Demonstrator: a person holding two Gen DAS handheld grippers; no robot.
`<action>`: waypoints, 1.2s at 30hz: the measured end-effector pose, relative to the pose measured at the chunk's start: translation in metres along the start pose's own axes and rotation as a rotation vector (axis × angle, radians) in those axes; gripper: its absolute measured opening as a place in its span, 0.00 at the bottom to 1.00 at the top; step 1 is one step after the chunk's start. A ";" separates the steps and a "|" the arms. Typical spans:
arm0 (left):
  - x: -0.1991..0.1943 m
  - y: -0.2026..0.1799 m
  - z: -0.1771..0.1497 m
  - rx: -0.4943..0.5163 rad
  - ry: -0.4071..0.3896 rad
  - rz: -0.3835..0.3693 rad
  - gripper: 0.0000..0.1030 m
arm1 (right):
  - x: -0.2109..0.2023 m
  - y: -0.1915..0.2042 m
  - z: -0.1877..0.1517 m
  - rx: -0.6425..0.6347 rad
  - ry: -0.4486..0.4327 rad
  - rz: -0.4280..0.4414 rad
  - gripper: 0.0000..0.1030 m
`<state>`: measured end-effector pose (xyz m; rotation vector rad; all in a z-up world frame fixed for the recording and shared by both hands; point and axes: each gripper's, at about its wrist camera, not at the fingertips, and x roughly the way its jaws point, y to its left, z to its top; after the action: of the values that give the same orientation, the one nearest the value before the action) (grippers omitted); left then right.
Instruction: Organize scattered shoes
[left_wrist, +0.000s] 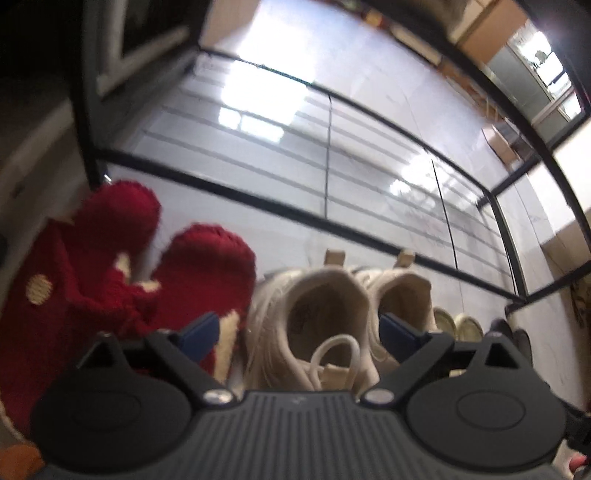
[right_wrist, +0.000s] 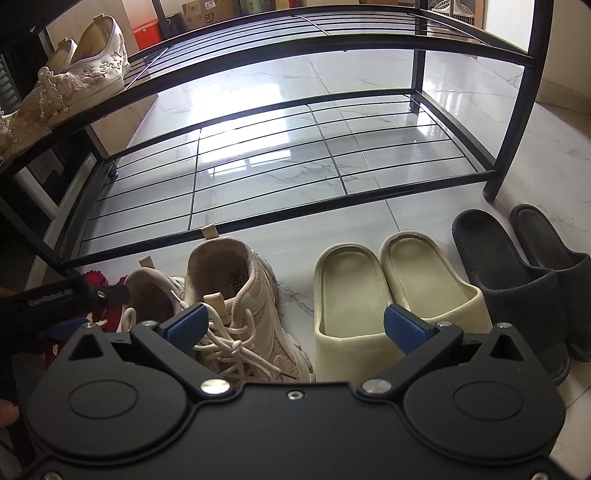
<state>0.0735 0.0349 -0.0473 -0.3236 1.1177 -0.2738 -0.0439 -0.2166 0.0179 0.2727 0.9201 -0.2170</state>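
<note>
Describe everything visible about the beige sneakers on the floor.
The beige sneakers are a pair of chunky lace-up trainers with mesh-looking uppers, padded collars, tan heel tabs and off-white tied laces. They stand upright, side by side on the tiled floor, heels toward the shoe rack. Red knitted slippers sit on one side, cream slides on the other. Neither claw touches them.

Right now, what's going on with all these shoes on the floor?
A person holding a gripper in each hand is tidying shoes onto a black rack. Both the left gripper and the right gripper are open and hold nothing. The beige sneakers, cream slides, black slides and red knitted slippers sit on the floor in front; one embroidered pair is already shelved.
</note>
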 end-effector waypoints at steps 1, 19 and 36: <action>0.005 0.000 -0.001 0.004 0.012 0.009 0.90 | 0.000 0.000 0.000 0.000 0.000 0.001 1.00; 0.025 -0.005 -0.017 0.091 0.055 0.087 0.89 | 0.003 -0.002 0.001 0.008 0.017 0.006 1.00; 0.021 0.002 -0.010 0.028 0.044 0.021 0.62 | 0.006 -0.002 -0.001 0.004 0.028 -0.001 1.00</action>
<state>0.0736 0.0277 -0.0699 -0.2825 1.1591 -0.2789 -0.0415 -0.2185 0.0123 0.2792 0.9475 -0.2167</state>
